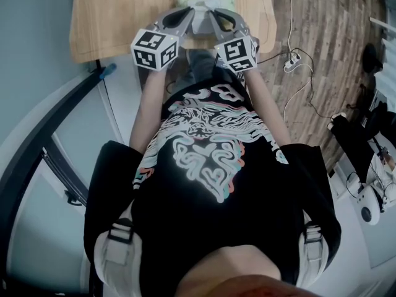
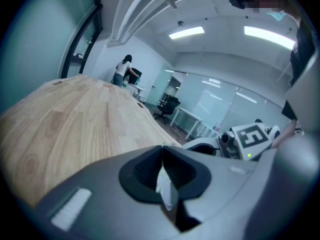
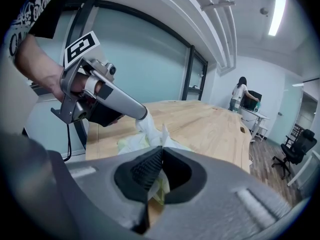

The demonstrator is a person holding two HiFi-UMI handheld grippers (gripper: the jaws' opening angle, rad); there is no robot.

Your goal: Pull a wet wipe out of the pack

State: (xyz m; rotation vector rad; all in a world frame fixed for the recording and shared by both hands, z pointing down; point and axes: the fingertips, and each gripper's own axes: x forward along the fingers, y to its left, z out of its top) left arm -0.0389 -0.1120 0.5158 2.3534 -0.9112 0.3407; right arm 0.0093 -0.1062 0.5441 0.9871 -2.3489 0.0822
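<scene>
On the wooden table (image 1: 117, 17), near its edge, my left gripper (image 2: 162, 151) is clamped on the soft wet wipe (image 2: 168, 190); my right gripper (image 3: 161, 154) pinches the light wipe pack (image 3: 128, 143). Flimsy, tearable: I'd hold near its base.

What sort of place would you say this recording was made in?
Most likely an open-plan office or lab: a long wooden table, wheeled office chairs beside white desks, glass partitions, and strip lights in the ceiling.
</scene>
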